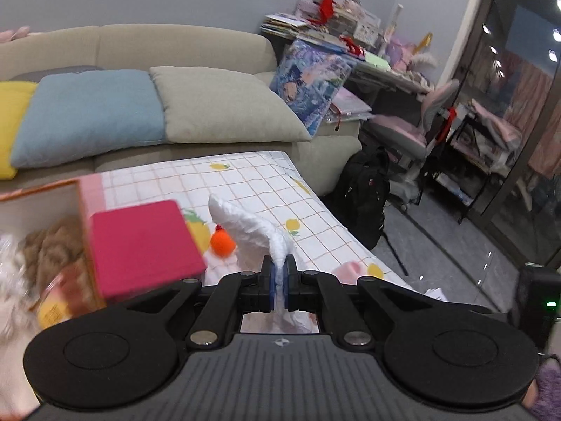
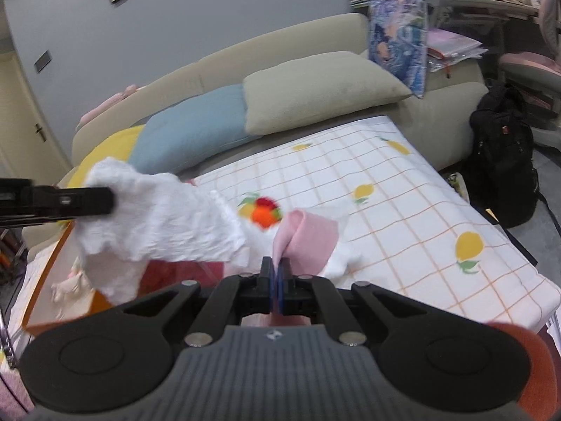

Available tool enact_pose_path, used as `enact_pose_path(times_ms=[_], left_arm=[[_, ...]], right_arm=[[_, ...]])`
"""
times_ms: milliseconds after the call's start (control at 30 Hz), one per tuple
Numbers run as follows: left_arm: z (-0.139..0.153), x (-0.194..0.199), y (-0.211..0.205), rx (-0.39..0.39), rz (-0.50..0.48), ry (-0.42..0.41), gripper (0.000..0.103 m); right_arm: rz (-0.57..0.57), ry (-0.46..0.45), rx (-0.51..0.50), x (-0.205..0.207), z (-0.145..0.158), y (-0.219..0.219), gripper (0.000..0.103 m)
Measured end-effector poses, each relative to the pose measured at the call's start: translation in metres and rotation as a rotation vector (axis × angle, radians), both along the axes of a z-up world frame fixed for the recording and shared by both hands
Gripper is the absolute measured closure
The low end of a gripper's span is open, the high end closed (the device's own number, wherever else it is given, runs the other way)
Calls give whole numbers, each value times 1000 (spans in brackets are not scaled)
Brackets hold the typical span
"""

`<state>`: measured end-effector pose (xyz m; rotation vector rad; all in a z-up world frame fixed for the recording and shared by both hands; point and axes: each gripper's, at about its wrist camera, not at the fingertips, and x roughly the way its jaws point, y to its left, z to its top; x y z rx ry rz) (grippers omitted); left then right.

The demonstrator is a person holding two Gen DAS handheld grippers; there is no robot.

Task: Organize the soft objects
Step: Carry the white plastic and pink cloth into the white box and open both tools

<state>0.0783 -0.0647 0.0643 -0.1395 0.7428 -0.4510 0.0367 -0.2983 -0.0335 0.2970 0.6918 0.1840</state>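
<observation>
Currently we hold one fluffy white garment (image 2: 164, 217) between both tools, lifted above the table (image 2: 403, 210) with its lemon-print cloth. Our left hand-held gripper (image 1: 279, 273), lower centre of its own view, is clamped on a white edge; in the right view it enters at mid left. Our right hand-held gripper (image 2: 276, 280) pinches the pink lining (image 2: 308, 238) at lower centre. An orange pompom (image 1: 222, 244) sits near frame centre. We judge this the lift-and-spread step. Next move likely calls for carrying it to the open box (image 1: 38, 196) at left, keeping both grips firm.
</observation>
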Motion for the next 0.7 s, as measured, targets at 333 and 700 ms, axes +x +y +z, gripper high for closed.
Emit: enact_pose_path(times_ms=[333, 700], left_arm=[[-19, -12, 43, -95, 92, 135, 98], [-145, 27, 22, -82, 175, 417, 93]], right_arm=[[122, 155, -39, 12, -20, 27, 103], [169, 383, -110, 39, -58, 43, 103]])
